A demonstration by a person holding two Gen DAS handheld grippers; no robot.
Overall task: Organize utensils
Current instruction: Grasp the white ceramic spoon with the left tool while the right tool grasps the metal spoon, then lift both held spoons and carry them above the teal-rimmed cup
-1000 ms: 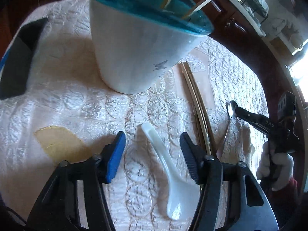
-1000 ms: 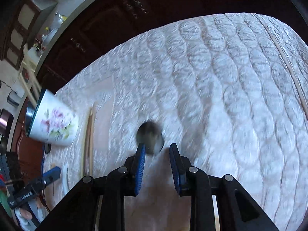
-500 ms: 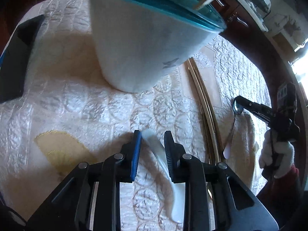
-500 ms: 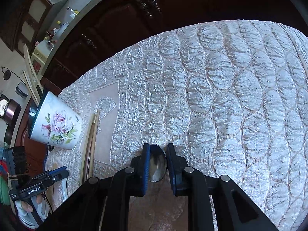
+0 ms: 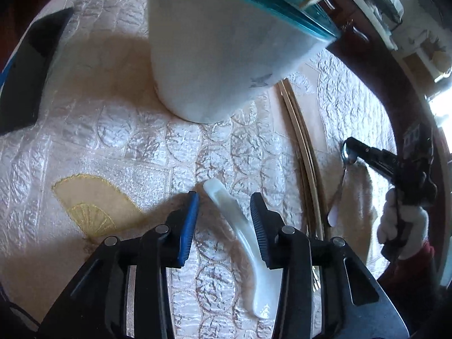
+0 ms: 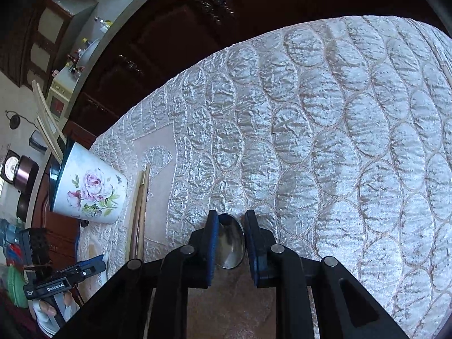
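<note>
Between the left gripper (image 5: 224, 214) fingers lies the white ceramic soup spoon (image 5: 243, 231) on the quilted cloth (image 5: 113, 147); jaws just reopened, spread, right pad maybe grazing the handle. Right gripper (image 6: 231, 240) pinches the steel spoon (image 6: 230, 244) bowl, w/ floral cup (image 6: 90, 189) well left, chopsticks (image 6: 138, 212) beside it.
</note>
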